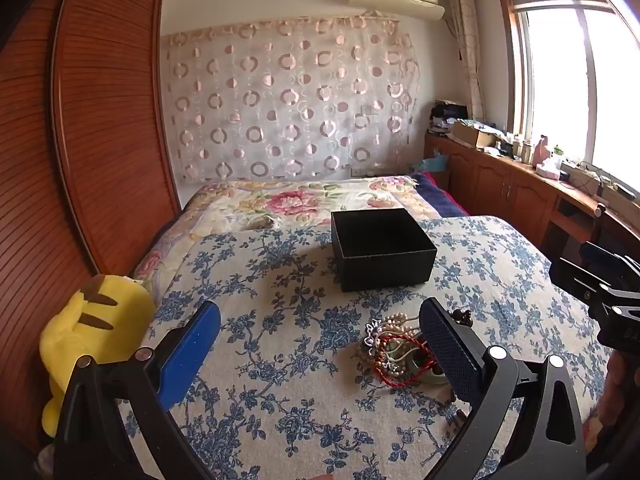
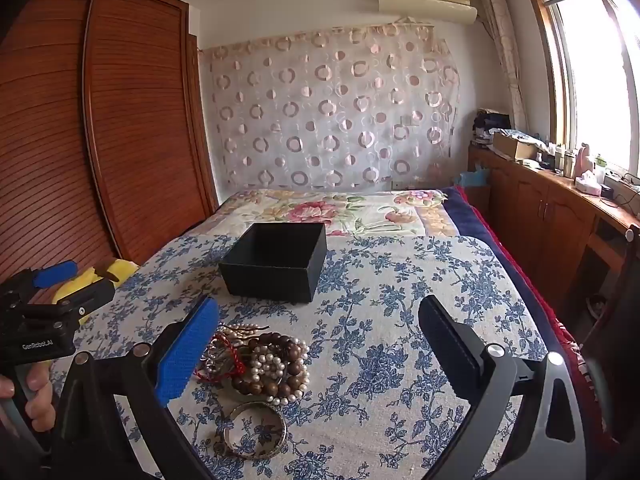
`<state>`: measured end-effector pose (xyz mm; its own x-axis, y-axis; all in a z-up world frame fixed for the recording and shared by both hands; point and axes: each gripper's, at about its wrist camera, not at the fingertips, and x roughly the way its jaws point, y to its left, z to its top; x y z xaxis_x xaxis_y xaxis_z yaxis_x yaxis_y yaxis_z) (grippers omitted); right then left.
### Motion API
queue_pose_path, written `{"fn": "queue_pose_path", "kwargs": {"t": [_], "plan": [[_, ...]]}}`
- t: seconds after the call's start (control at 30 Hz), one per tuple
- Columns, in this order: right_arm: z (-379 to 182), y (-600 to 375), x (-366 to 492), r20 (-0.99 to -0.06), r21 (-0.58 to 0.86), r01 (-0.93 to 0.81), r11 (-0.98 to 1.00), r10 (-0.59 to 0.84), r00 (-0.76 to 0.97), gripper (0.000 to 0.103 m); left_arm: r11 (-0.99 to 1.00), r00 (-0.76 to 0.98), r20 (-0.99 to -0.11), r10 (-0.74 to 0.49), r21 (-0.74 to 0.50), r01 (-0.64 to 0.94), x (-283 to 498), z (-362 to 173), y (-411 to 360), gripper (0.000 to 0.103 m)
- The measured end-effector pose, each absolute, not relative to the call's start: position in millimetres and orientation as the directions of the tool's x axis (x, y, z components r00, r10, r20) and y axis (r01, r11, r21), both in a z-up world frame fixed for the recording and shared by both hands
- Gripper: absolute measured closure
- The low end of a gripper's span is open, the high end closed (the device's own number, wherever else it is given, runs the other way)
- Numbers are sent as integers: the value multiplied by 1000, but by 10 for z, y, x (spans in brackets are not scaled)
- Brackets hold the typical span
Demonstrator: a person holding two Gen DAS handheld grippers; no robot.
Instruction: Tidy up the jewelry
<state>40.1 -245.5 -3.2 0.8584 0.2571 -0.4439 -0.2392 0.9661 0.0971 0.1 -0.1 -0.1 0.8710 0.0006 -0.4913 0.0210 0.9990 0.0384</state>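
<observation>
Your left gripper (image 1: 320, 340) hangs over the blue-flowered cover (image 1: 280, 400), jaws spread wide, nothing between them. Its right finger stands just in front of the jewelry pile (image 1: 394, 354), hiding part of it from the left wrist view.

Your right gripper (image 2: 320, 340) is also spread wide and holds nothing. Its left finger sits just beside the pile (image 2: 260, 364), at the pile's left edge; whether it touches, you cannot tell.

The pile lies on the cover, near you, in a tangle: pearl strands (image 2: 276, 364), brown wooden beads (image 2: 280, 344), a red cord (image 2: 230, 352), and a silvery ornate piece (image 1: 372, 334). A metal bangle (image 2: 256, 432) lies flat just in front of the pile, on the near side.

The black box (image 2: 276, 264) stands open and upright on the cover beyond the pile, apart from it. Its inside looks dark; contents cannot be made out.

A yellow plush (image 1: 92, 328) sits off the cover's left edge, against the wardrobe (image 1: 100, 120).
</observation>
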Motion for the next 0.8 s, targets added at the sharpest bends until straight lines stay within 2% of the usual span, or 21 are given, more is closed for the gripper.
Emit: {"fn": "queue_pose_path", "kwargs": {"t": [0.8], "plan": [[-26,-2459,392,-436,101,-238,966,258,862,2,999,878,-479,-1,35,20,-18,73,-3,6]]}}
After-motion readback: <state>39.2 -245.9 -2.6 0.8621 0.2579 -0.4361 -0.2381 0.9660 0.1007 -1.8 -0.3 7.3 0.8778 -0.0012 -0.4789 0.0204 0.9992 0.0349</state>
